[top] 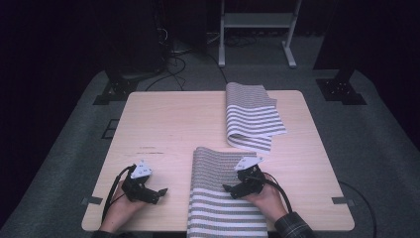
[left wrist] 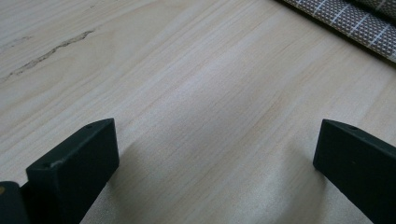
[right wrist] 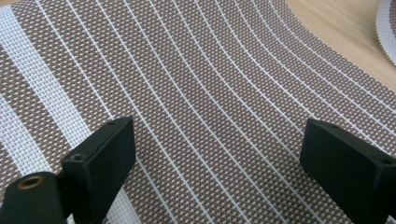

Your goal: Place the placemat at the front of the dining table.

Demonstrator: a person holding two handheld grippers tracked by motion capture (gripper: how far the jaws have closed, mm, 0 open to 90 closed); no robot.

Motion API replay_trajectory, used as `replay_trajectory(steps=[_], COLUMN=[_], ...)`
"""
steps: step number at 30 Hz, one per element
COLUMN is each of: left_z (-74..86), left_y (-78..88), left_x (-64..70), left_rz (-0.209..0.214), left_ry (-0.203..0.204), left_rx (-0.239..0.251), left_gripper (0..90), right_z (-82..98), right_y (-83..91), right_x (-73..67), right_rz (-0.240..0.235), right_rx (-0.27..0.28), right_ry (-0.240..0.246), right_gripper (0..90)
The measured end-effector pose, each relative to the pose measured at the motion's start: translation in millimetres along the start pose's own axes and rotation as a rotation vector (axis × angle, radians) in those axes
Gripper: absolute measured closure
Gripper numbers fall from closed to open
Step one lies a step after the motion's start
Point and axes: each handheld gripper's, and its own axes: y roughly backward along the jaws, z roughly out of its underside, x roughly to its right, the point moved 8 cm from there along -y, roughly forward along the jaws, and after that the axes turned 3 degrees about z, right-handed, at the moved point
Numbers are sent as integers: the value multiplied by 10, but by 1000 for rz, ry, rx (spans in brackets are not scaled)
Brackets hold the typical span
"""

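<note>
Under the right claw [right wrist: 217,158] lies a striped mat [right wrist: 196,84] of coarse woven mesh, matt and grainy. The left claw [left wrist: 215,154], matt black plastic, hangs over the worktop [left wrist: 187,84], pale smooth wood with fine grain and a scuffed streak beyond it.

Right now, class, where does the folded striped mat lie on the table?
In the high view the folded striped mat lies at the table's far edge, right of centre, beyond the near striped mat under the right gripper.
</note>
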Motion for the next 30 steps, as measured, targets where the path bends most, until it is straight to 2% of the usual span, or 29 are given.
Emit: replay_trajectory(steps=[3, 6, 8, 9, 13, 17, 21, 24, 28, 30], left_z=[0, 0, 1, 2, 2, 2, 2, 1, -1, -2], left_y=[0, 1, 1, 2, 2, 1, 1, 1, -2, -2], left_x=[0, 0, -1, -2, -2, 0, 0, 0, -3, -3], left_rz=[0, 0, 0, 0, 0, 0, 0, 1, 2, 2], left_ry=[0, -1, -1, -3, -3, -1, 0, 0, -1, -1], left_rx=[0, -1, -1, -3, -3, -2, -2, -2, -1, -1], left_gripper=[0, 0, 0, 0, 0, 0, 0, 0, 0, 0], right_z=[-24, -108, -120, -133, -148, -199, -229, -229, -289, -300], right_y=[32, 108, 119, 137, 148, 178, 196, 206, 248, 253], right_x=[54, 194, 221, 290, 365, 507, 586, 661, 808, 833], right_rz=[24, 26, 27, 23, 24, 37, 49, 61, 63, 62], right_rx=[1, 30, 38, 32, 25, 36, 51, 37, 50, 52], right_ry=[-4, -53, -62, -75, -77, -88, -99, -103, -129, -133], right_gripper=[94, 95, 95, 95, 95, 119, 121, 121, 128, 128])
